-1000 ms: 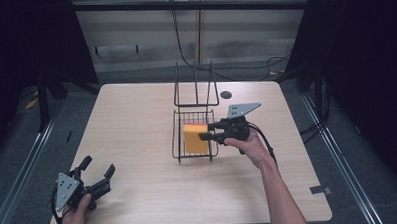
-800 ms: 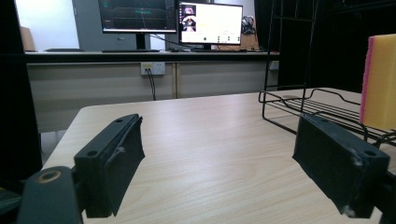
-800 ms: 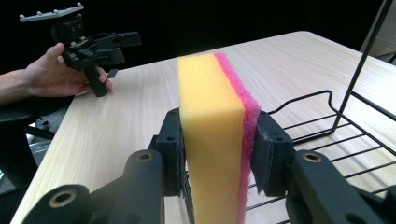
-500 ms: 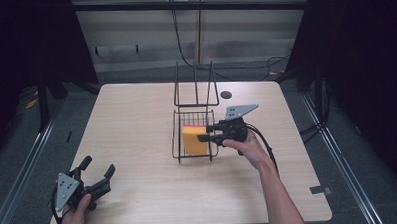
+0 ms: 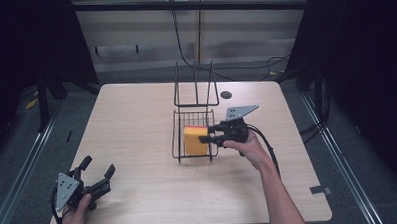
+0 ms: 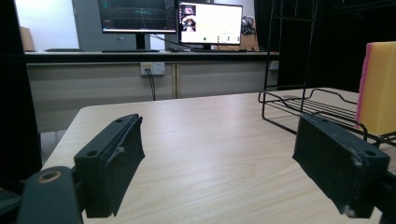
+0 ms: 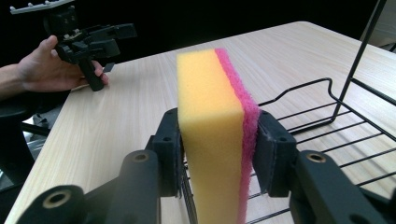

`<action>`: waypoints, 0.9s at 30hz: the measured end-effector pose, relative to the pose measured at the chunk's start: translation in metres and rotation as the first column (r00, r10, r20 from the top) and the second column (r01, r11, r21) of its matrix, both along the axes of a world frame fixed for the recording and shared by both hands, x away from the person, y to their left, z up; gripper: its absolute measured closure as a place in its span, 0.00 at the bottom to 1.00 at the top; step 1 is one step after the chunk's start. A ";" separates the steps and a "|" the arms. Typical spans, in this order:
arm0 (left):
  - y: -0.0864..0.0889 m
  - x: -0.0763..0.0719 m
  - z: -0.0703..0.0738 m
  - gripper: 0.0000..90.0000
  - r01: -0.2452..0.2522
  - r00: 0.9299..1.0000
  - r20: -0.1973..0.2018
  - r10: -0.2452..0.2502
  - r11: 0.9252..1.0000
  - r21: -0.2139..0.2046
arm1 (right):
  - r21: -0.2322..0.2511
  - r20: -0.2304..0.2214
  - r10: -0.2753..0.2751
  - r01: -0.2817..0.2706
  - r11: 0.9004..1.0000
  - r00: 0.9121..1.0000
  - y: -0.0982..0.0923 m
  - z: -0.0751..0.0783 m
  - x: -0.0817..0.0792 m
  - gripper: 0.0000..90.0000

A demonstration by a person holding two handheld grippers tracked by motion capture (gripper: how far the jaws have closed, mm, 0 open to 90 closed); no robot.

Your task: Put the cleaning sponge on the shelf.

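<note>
A yellow sponge (image 5: 195, 140) with a pink scouring face stands on edge in the low tray of a black wire rack (image 5: 176, 143) at the table's middle. My right gripper (image 5: 207, 134) reaches in from the right. Its pads lie against both faces of the sponge (image 7: 212, 121). The jaws have just been opening a little, with the sponge still between them. My left gripper (image 5: 98, 165) rests open near the front left corner with nothing between its pads (image 6: 116, 158). From there, the sponge (image 6: 378, 88) and rack (image 6: 299, 100) show at the far right.
The rack's tall upright wire back (image 5: 195, 87) rises behind the tray. A small dark hole (image 5: 226, 95) sits in the wooden table (image 5: 137, 124) behind the rack. Monitors (image 6: 210, 23) stand on a desk beyond the table.
</note>
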State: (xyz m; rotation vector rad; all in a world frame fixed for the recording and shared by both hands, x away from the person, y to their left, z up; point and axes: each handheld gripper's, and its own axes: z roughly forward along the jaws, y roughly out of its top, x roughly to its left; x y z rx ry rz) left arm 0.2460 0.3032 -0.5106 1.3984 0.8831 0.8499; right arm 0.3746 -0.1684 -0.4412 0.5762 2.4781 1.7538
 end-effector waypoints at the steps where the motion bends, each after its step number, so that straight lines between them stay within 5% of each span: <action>1: 0.000 0.000 0.000 0.17 0.000 1.000 0.000 0.000 1.000 0.000 | 0.000 0.002 0.000 0.000 1.000 1.000 0.000 0.000 0.000 0.63; 16: 0.000 0.000 0.000 0.17 0.001 1.000 -0.001 -0.001 1.000 0.003 | -0.010 -0.008 -0.032 0.032 0.999 0.999 0.001 0.001 -0.002 0.48; 27: 0.000 0.000 0.000 0.17 0.001 1.000 0.000 -0.001 1.000 0.000 | -0.003 -0.014 -0.070 0.070 0.998 0.997 0.001 0.004 -0.004 0.23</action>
